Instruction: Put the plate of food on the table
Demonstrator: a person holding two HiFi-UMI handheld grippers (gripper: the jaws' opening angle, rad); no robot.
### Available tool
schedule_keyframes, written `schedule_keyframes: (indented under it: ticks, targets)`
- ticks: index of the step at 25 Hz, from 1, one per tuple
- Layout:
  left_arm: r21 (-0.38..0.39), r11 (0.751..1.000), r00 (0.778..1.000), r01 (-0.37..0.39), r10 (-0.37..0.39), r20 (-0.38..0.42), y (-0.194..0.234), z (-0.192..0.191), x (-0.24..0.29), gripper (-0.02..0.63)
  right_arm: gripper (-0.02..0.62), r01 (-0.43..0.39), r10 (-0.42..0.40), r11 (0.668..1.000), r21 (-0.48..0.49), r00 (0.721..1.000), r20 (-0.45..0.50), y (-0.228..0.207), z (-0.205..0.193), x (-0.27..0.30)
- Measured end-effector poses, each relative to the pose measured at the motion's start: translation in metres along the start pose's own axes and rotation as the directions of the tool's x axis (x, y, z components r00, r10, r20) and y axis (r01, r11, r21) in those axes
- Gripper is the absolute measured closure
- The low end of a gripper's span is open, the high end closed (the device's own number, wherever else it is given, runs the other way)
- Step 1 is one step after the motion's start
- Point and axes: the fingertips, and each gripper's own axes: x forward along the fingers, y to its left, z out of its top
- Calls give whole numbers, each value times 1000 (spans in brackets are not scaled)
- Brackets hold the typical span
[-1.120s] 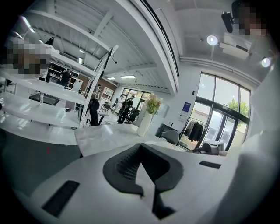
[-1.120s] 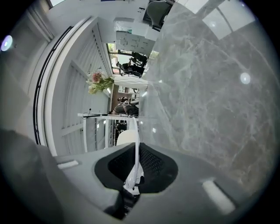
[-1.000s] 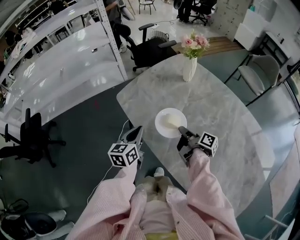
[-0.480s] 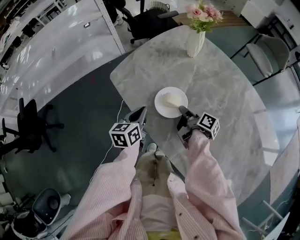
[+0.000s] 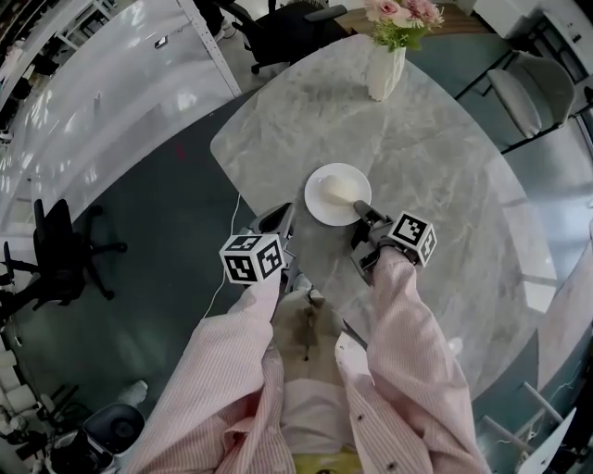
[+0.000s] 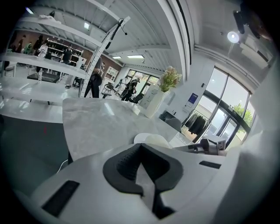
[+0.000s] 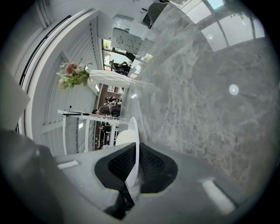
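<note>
A white plate (image 5: 337, 193) with a pale mound of food (image 5: 342, 189) sits low over the grey marble table (image 5: 445, 176), near its front edge. Whether it touches the top I cannot tell. My right gripper (image 5: 362, 213) is shut on the plate's near rim. In the right gripper view the rim (image 7: 134, 140) runs edge-on between the dark pads (image 7: 151, 166), with the food (image 7: 123, 137) beyond. My left gripper (image 5: 282, 218) hangs at the table's edge, left of the plate, shut and empty. In the left gripper view the closed gripper (image 6: 141, 151) points at the plate (image 6: 151, 140).
A white vase of pink flowers (image 5: 387, 65) stands at the table's far side. White shelving (image 5: 102, 102) runs along the left over dark floor, with a black office chair (image 5: 56, 250) near it. Another black chair (image 5: 278, 28) and a grey chair (image 5: 528, 97) stand beyond the table.
The head view has shifted, so table and plate sit higher in the picture. My right gripper keeps its hold on the plate's rim. The left gripper stays shut beside it.
</note>
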Motion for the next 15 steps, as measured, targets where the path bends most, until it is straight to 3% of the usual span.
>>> schedule_keyframes:
  ticks: [11, 15]
  targets:
    - [-4, 1000, 1000, 13, -13, -24, -2, -5, 4, 611, 574, 111, -112, 988, -108, 994, -4, -3, 4, 4]
    - [3, 1000, 1000, 17, -17, -26, -4, -4, 4, 611, 560, 171, -178, 961, -217, 984, -11, -5, 3, 5]
